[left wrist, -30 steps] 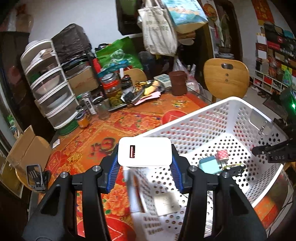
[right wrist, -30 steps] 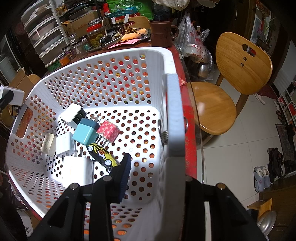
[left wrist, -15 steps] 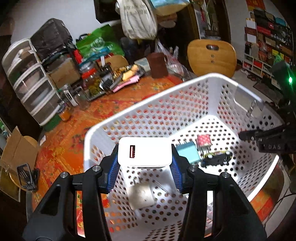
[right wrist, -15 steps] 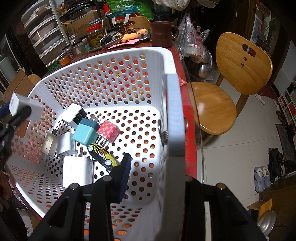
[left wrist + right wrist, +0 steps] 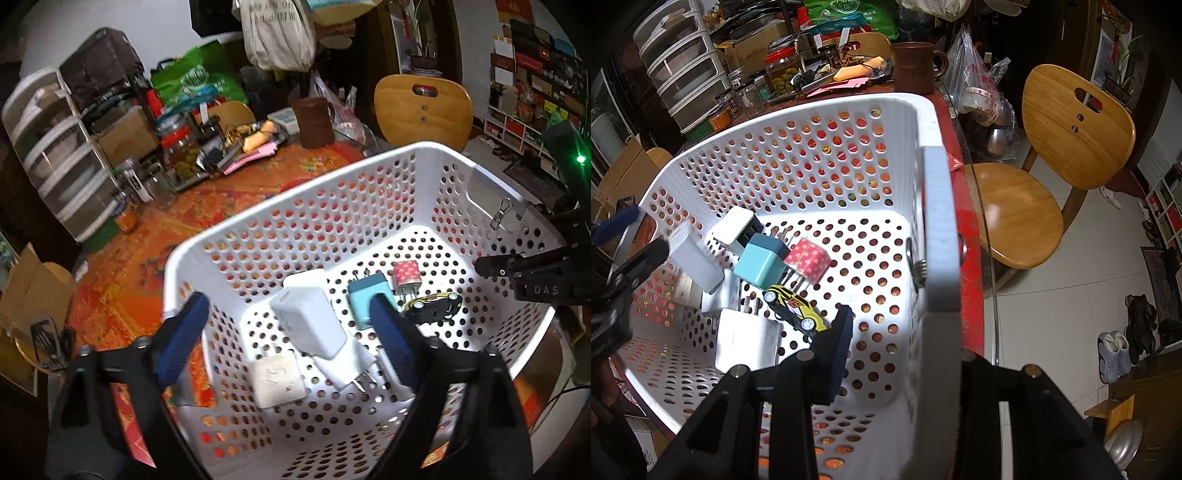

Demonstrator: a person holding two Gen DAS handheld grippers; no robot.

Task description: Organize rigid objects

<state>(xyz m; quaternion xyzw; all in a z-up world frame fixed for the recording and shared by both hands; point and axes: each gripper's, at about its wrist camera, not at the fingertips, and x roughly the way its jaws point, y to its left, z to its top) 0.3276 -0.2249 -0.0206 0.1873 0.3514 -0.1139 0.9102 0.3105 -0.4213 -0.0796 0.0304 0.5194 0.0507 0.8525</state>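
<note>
Now, left gripper (image 5: 288,328): jaws opening, pads clear of everything.
White charger (image 5: 308,319): loose between and just beyond those pads, atop other chargers in the basket (image 5: 373,173).
Right gripper (image 5: 897,354): clamped on the basket's wall.

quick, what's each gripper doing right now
Left gripper: jaws opening, nothing gripped; white charger lies loose in the basket.
Right gripper: shut on the basket's wall.
</note>
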